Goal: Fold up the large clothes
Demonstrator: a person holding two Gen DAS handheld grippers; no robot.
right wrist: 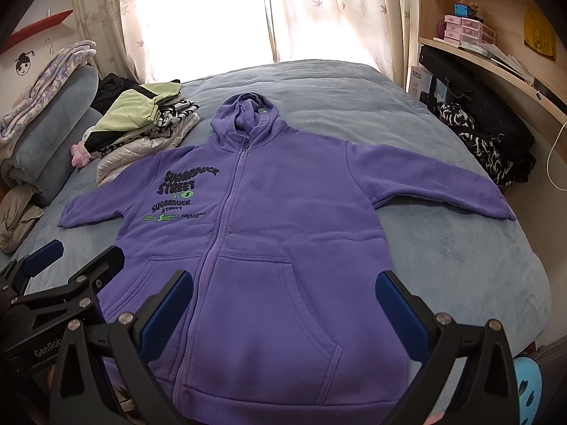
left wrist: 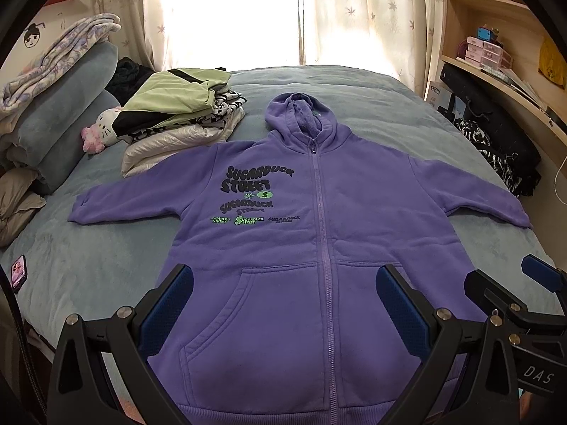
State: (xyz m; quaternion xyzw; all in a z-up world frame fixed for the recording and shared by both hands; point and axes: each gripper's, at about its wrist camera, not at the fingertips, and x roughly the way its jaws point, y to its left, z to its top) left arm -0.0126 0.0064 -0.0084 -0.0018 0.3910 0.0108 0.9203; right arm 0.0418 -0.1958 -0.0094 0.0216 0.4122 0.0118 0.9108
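Observation:
A purple zip hoodie with black and green "Sugarduck Street" print lies flat, front up, on the grey-blue bed, sleeves spread to both sides and hood toward the window. It also shows in the right wrist view. My left gripper is open and empty, held above the hoodie's left pocket near the hem. My right gripper is open and empty above the right pocket. Each gripper shows at the edge of the other's view: the right gripper at the right, the left gripper at the left.
A pile of folded clothes sits by the hoodie's left sleeve, with a plush toy and stacked pillows beyond. A phone lies at the bed's left edge. Dark bags and a shelved desk stand to the right.

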